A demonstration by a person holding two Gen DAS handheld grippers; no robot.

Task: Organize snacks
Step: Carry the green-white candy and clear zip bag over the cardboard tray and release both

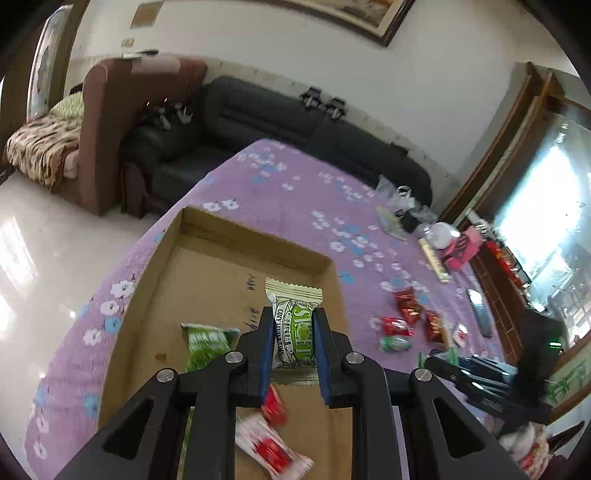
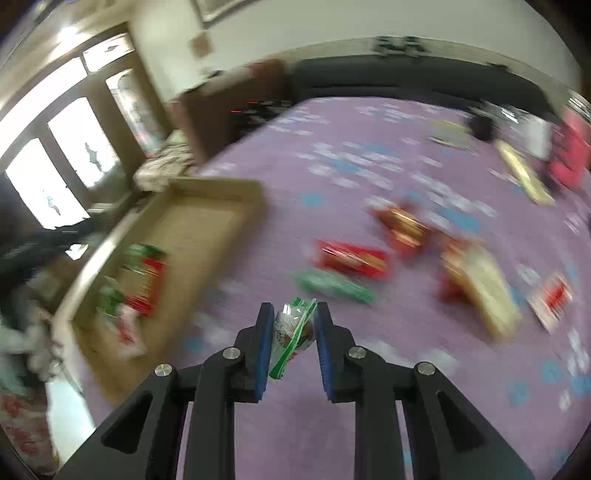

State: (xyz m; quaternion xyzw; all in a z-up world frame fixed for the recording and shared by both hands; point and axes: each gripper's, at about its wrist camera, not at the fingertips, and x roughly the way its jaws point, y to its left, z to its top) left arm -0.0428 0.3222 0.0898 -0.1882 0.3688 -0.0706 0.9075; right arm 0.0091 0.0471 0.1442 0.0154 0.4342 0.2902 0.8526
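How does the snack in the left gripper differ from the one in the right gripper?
The left gripper holds a cream and green packet lying flat and smooth between the pads; the right gripper holds a green and white packet that is crumpled and tilted. The left one hangs over the cardboard box; the right one hangs over the purple cloth. Both are small sealed snack packets, each clamped in a shut gripper.

A home living room. Ahead of the left tool, past the table's purple flowered cloth (image 1: 295, 192), a black sofa (image 1: 280, 122) stands along a white wall, with a brown armchair (image 1: 110, 122) to its left bearing a patterned blanket (image 1: 40, 147). A framed picture (image 1: 369, 14) hangs above. To the right is a wood-framed window (image 1: 535, 206); the floor (image 1: 48, 236) is glossy tile.
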